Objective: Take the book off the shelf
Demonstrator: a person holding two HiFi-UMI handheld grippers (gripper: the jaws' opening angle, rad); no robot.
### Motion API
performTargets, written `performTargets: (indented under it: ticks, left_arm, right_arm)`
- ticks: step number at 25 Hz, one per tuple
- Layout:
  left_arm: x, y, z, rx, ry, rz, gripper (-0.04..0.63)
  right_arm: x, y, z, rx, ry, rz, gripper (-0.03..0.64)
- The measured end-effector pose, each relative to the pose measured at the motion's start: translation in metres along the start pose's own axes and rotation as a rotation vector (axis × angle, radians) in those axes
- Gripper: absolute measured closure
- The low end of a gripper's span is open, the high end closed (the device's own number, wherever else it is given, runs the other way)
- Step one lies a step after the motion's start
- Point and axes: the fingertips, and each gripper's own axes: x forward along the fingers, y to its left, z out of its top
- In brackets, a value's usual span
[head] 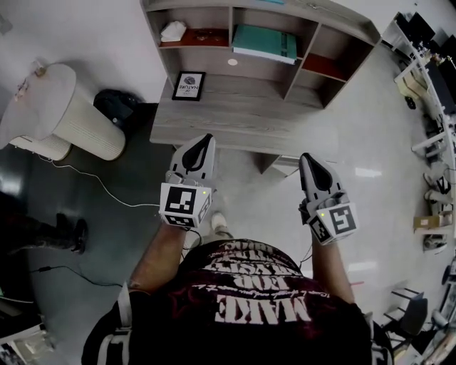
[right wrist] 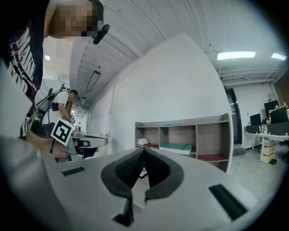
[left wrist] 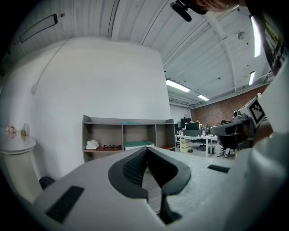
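The left gripper's [left wrist: 146, 149] jaws are meeting tip to tip with nothing between them, and the right gripper's [right wrist: 143, 150] jaws are sitting together the same way, empty. Both grippers are pointing level and side by side, with the person's forearms holding them out in front of the chest and the marker cubes facing up. Straight ahead of both jaw pairs, and well apart from them, the book [head: 263, 41] is lying flat in the middle compartment of the shelf [head: 335, 19]. It is showing a teal-green cover over a pale page edge. Left of it, beyond the divider, a white bundle [head: 173, 31] and a pair of glasses [left wrist: 111, 146] are lying in the neighbouring compartment.
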Motion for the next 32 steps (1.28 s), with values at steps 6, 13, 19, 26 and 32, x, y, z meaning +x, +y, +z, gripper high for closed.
performTargets:
  ticks: [6, 13, 19, 26, 32]
  left_arm:
    - [0.026, 0.021, 0.008, 0.008, -0.009, -0.042, 0.589]
    - [0.045, 0.069, 0.011, 0.004, -0.029, -0.034, 0.589]
    - [0.055, 0.095, 0.006, -0.001, -0.025, -0.043, 0.589]
    - [0.067, 0.103, -0.002, -0.014, -0.013, -0.049, 0.589]
    - [0.079, 0.099, -0.010, 0.023, 0.006, -0.029, 0.589]
  right_arm:
    - [0.037, -0.003, 0.008, 0.003, -0.008, -0.006, 0.614]
    - [0.087, 0.004, 0.014, -0.020, -0.010, 0.002, 0.614]
    - [0.110, 0.012, 0.012, -0.013, -0.022, -0.010, 0.614]
    - [0.113, -0.005, 0.005, 0.024, -0.020, -0.055, 0.614]
    - [0.123, -0.023, -0.005, 0.041, 0.007, -0.039, 0.614]
